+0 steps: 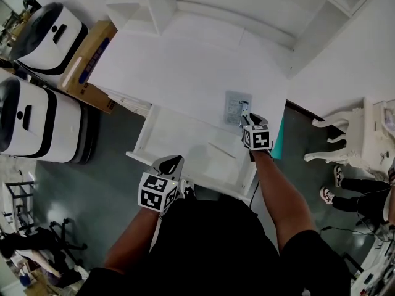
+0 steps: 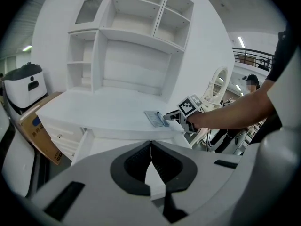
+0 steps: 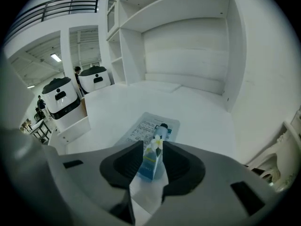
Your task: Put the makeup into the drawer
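White desk (image 1: 185,73) is standing against white wall (image 2: 207,41), shelf hutch (image 2: 136,32) rising above. Grey floor (image 1: 117,184) is showing below; cardboard box (image 1: 92,57) and white machines (image 1: 37,122) are sitting left. Ceiling strips (image 3: 55,57) are glowing.

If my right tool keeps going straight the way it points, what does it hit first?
The blue makeup tube, which sits between the open jaws of the right tool, apparently resting on a printed packet. Behind those lies the white desk top; how near is unclear.
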Demonstrator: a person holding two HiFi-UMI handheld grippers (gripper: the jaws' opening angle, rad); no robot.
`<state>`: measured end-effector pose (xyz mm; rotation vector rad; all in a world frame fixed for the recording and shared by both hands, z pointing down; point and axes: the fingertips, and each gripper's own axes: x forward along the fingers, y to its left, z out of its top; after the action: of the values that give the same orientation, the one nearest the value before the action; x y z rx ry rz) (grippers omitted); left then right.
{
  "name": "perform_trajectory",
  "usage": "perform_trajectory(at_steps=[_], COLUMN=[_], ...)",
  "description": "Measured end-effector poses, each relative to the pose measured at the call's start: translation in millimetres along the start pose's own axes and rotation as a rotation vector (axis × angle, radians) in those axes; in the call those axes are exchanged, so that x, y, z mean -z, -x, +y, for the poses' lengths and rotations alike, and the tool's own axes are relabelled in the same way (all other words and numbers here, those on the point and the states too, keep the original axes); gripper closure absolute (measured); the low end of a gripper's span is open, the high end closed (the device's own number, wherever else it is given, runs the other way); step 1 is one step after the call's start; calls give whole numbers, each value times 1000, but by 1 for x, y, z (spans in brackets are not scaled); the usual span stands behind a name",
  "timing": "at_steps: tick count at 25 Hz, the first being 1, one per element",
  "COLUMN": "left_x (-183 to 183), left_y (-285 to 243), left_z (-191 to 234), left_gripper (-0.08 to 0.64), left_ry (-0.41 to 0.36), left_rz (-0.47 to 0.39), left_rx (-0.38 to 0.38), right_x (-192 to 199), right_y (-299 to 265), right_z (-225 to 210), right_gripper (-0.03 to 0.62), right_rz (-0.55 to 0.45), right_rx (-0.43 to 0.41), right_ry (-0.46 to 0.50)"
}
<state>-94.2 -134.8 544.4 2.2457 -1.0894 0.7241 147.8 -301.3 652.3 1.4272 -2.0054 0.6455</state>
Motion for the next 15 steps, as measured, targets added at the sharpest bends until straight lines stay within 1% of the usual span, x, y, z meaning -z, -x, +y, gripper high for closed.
perform_trajectory(at_steps=[4,7,11,15], left_x=[7,10,12,16], left_y=[4,6,10,13], left_z=[3,3,6,9], left_gripper=[549,549,549,549], left_ry=[31,44,60,70], left_rz=[10,13,9,12], left_rx=[-4,-11,-13,-23], right_x=[-3,3,6,9], right_y=[-15,-24,-28,-29], right_z=[-1,-2,-3,-3], right_gripper=[458,446,439,440], right_rz=[20,55,92,95], right_rx=[0,-5,22,22], right_ry=[-35,-56,-59,-76])
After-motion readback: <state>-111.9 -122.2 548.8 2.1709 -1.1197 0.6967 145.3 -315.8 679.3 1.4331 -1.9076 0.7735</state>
